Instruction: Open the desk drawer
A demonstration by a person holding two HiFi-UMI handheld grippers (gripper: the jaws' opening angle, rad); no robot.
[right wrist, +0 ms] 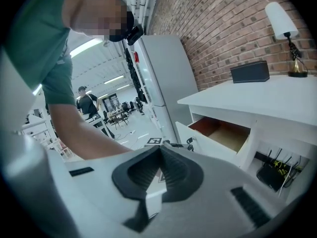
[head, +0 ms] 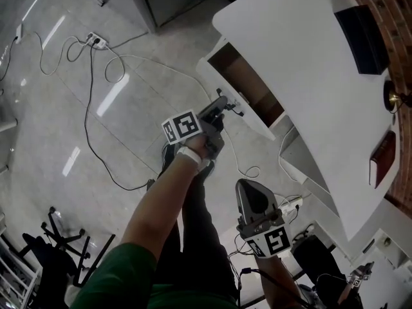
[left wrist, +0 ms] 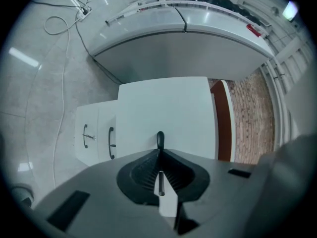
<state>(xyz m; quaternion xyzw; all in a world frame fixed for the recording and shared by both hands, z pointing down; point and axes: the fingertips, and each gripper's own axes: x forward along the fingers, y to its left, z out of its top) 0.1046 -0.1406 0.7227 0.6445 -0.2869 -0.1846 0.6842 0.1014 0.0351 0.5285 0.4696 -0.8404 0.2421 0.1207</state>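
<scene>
Two grippers (head: 221,106) (head: 246,185), one desk (head: 302,76), one open drawer (head: 248,82), one lamp (right wrist: 282,21).

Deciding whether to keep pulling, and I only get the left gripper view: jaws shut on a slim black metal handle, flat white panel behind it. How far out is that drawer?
Observer: The head view shows the white desk drawer pulled well out from the white desk, its brown wooden inside open to view.
Operator: Anything in it?
Observer: The right gripper view shows only bare wood in the part it sees; the back is hidden.
Operator: And my right gripper?
Observer: The right gripper is shut on nothing, in the air short of the drawer, not touching it.
</scene>
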